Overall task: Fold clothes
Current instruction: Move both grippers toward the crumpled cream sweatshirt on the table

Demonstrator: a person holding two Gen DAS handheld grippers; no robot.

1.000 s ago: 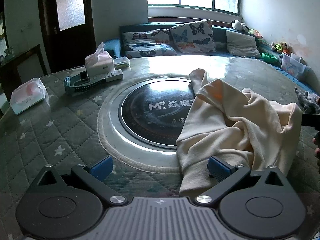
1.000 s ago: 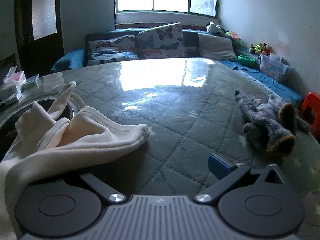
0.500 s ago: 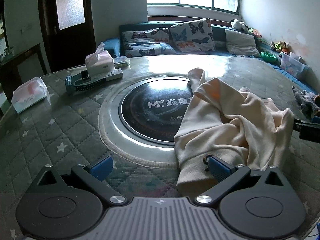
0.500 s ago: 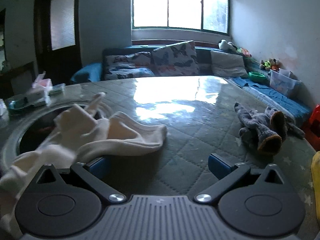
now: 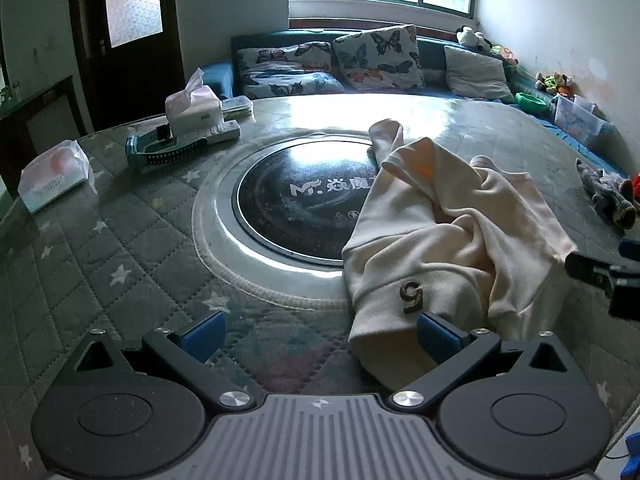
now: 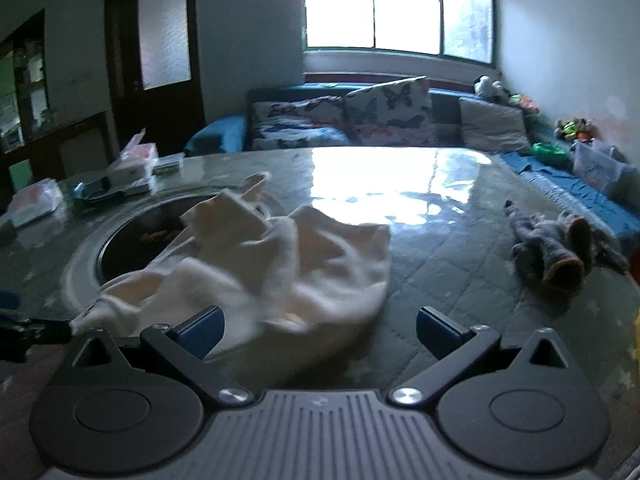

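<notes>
We log one cream garment (image 5: 448, 240), crumpled on the quilted surface (image 5: 120, 248). Left hand-held gripper (image 5: 320, 330) and right hand-held gripper (image 6: 318, 328): both spread wide, holding nothing.

Soft matt cream fleece sweatshirt (image 5: 448, 240), glossy glass over the quilted cloth table (image 5: 100, 248), shiny black cooktop disc (image 5: 296, 208), fuzzy grey knit garment (image 6: 548, 244), matt black plastic gripper arms.

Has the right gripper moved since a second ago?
Yes. The right gripper pulled back and up: the cream garment and window sit farther off.
</notes>
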